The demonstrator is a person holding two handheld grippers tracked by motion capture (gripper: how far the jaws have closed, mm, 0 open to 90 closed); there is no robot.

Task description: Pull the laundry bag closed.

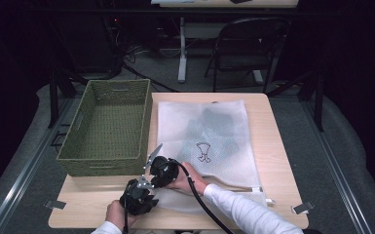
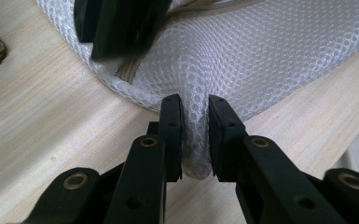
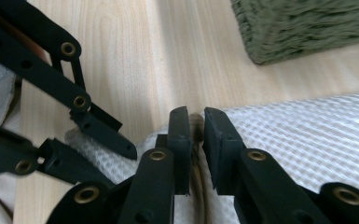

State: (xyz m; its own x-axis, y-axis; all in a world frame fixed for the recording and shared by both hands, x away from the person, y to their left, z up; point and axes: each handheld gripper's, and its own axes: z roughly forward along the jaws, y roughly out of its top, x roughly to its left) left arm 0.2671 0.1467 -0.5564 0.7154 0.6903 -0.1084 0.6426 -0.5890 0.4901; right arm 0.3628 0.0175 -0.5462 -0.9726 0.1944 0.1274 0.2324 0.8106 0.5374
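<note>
A white mesh laundry bag (image 1: 209, 136) with a beige zipper lies flat on the right half of the pale wooden tabletop (image 1: 272, 146), reaching from near the far edge almost to the near edge; something dark shows through the mesh, and a small outlined figure is printed on its face. Its near left corner sits just in from the near edge of the tabletop, and both tools work at that corner.

The left gripper (image 2: 196, 109), held in the person's left hand (image 1: 114, 214) at the near edge, pinches a raised fold of the mesh; the fabric bunches up tightly between its two black jaws. The right gripper (image 3: 196, 116), held in the right hand (image 1: 187, 183) with a white sleeve behind it, has its jaws pressed nearly together on the beige zipper strip at the bag's edge. In the right gripper view the left gripper's black jaws sit just beside it on the same corner of the mesh.

An olive-green woven rectangular basket (image 1: 108, 127) stands on the left half of the tabletop, its right wall just beside the bag's left edge, overhanging the table's left edge slightly
</note>
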